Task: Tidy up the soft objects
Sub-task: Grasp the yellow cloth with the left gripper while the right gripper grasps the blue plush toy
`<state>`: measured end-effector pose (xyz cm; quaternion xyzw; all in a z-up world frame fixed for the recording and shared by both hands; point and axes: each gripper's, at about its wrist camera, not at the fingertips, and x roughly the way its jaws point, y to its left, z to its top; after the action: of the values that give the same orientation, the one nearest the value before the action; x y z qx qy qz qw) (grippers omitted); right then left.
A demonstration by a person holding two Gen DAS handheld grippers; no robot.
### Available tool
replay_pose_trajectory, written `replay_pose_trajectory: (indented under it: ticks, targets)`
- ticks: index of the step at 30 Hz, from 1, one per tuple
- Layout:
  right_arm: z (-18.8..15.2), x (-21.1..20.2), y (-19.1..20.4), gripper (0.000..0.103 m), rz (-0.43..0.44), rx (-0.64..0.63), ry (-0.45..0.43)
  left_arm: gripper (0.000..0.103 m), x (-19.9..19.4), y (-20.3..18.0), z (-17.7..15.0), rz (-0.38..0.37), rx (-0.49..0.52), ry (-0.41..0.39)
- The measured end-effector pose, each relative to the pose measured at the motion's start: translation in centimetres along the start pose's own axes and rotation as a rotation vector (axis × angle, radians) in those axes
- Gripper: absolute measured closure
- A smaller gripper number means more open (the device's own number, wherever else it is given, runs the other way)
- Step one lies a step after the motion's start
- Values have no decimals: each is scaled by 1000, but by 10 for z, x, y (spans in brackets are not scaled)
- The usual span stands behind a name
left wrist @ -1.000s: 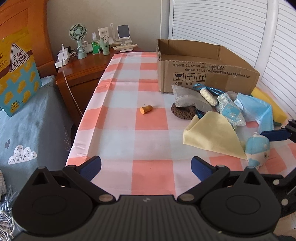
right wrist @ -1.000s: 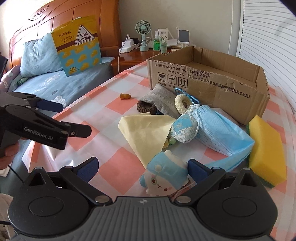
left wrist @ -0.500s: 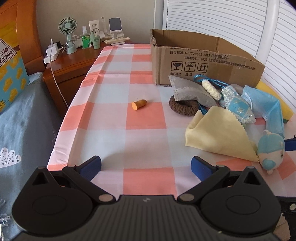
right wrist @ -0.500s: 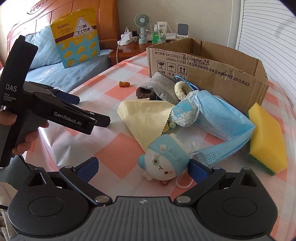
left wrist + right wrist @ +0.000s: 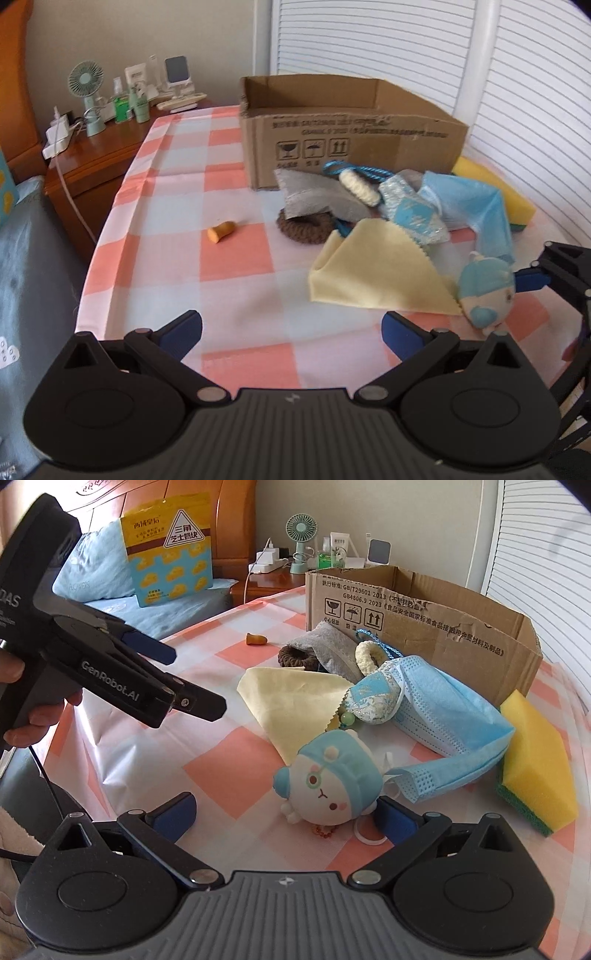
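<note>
A blue-and-white plush toy (image 5: 330, 777) lies on the checked tablecloth between the fingers of my open right gripper (image 5: 284, 812); it also shows in the left wrist view (image 5: 485, 291). Behind it lie a yellow cloth (image 5: 291, 698), a blue face mask (image 5: 450, 716), a patterned blue pouch (image 5: 373, 696), a grey pouch (image 5: 328, 646), a brown knitted ring (image 5: 295, 655) and a yellow sponge (image 5: 535, 760). An open cardboard box (image 5: 424, 616) stands behind them. My left gripper (image 5: 291, 332) is open and empty over the table's near edge.
A small orange earplug (image 5: 221, 232) lies alone on the cloth. A wooden nightstand (image 5: 99, 155) with a fan and bottles stands at the far left. A bed (image 5: 147, 613) with a yellow bag borders the table. White louvred doors (image 5: 480, 66) stand behind.
My right gripper has moved forward around the plush toy. My left gripper has moved in over the table and turned right.
</note>
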<state>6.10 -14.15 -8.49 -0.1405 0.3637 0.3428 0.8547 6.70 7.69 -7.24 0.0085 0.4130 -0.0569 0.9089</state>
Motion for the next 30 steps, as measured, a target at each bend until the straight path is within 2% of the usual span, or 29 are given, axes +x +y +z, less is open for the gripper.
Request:
replay_pose_trajectory:
  ticks: [3,7,11,14,17,24,30]
  targets:
    - [-1,0,-1,0,-14,12,-7,0,-4,-13,7,-59,50,-37]
    - [-3,-1,-3,0,-24,20,-13,1,2,-34,16,-97,144,-85]
    - [-5,-3,-4,0,-25,22,-16,1,15,-47,22,-155,216,-87]
    - [-5,-3,-4,0,-25,22,-24,5,25,-51,25,-190,223,-63]
    - [-6,-4,-4,0,-26,22,-26,16,32,-54,24,-206,217,-49]
    - [-6,-5,-1,0,-35,29,-24,67,23,-53,20,-197,203,-60]
    - [-5,-5,3,0,-40,30,-11,70,14,-41,16,-157,165,-67]
